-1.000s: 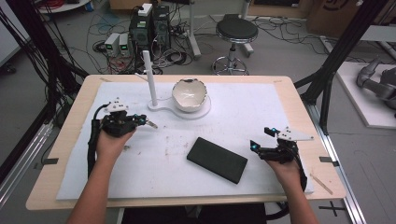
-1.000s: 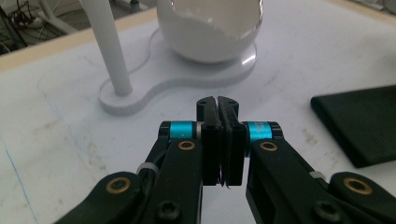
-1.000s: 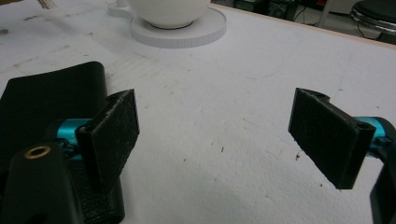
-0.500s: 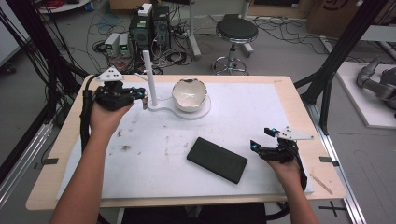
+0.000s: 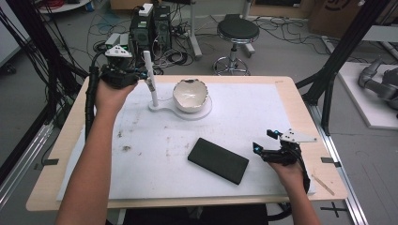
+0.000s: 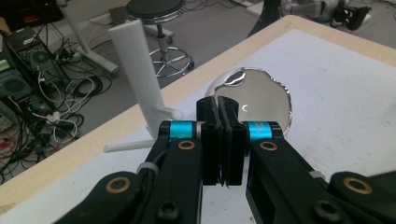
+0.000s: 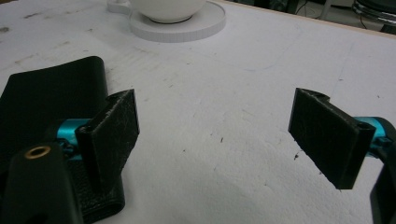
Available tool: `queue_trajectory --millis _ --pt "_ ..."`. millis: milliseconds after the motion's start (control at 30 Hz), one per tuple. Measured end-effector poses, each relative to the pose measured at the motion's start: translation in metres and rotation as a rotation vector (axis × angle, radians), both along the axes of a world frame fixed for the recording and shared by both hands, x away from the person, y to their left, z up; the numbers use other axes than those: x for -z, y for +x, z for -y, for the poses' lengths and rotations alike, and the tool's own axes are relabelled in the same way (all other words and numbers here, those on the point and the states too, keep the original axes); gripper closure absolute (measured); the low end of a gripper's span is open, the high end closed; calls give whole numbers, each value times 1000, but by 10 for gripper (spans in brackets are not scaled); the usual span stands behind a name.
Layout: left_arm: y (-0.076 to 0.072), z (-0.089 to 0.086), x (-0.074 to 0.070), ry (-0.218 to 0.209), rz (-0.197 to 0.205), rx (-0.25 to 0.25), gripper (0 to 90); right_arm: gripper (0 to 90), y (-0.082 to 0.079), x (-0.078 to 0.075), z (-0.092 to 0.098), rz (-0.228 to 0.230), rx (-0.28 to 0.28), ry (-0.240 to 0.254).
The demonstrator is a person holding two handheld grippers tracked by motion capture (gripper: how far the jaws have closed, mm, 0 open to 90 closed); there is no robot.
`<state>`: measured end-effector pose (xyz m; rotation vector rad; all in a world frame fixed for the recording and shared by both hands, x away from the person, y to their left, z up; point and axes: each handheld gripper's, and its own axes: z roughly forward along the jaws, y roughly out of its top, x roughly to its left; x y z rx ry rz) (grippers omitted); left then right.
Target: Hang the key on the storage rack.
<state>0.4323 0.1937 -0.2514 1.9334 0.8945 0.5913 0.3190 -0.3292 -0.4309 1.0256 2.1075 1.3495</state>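
Note:
My left gripper (image 5: 139,75) is raised over the table's far left corner, right beside a white upright post (image 5: 151,84). Its jaws are pressed together with nothing between them (image 6: 219,140). The post (image 6: 137,79) has small pegs on its side and shares a flat white base (image 5: 162,107) with a white bowl (image 5: 190,95). In the left gripper view the bowl (image 6: 259,91) lies just beyond the jaws. My right gripper (image 5: 264,140) rests low at the near right, open and empty (image 7: 219,126). A black flat pouch (image 5: 218,160) lies just to its left (image 7: 42,102).
A white mat (image 5: 244,112) covers most of the wooden table (image 5: 300,101). Behind the table are a stool (image 5: 238,30), computer boxes (image 5: 150,23) and loose cables on the floor. Black frame posts (image 5: 333,65) rise at both sides.
My left hand has lifted off the mat and moved toward the table's far side, up to the white post. The right hand, pouch and bowl have stayed put.

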Motion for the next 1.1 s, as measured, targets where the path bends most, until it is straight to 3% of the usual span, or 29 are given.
queue_trajectory --millis 400,667,800,867,933,1100 --pt "17 -8 -2 -11 -13 -37 880 166 -1 2 -1 -1 0 -12" --pt "27 -9 5 -8 -29 -65 879 166 0 2 -1 -2 0 -12" --pt "31 -12 10 -30 -37 -84 877 165 1 2 2 2 2 -7" --pt "29 -14 11 -48 -19 -93 874 165 1 1 3 0 6 0" --pt "28 -18 11 -62 -28 -92 797 165 1 1 6 -1 13 7" --pt "19 -27 16 -93 -43 -71 703 165 2 2 6 -23 3 16"
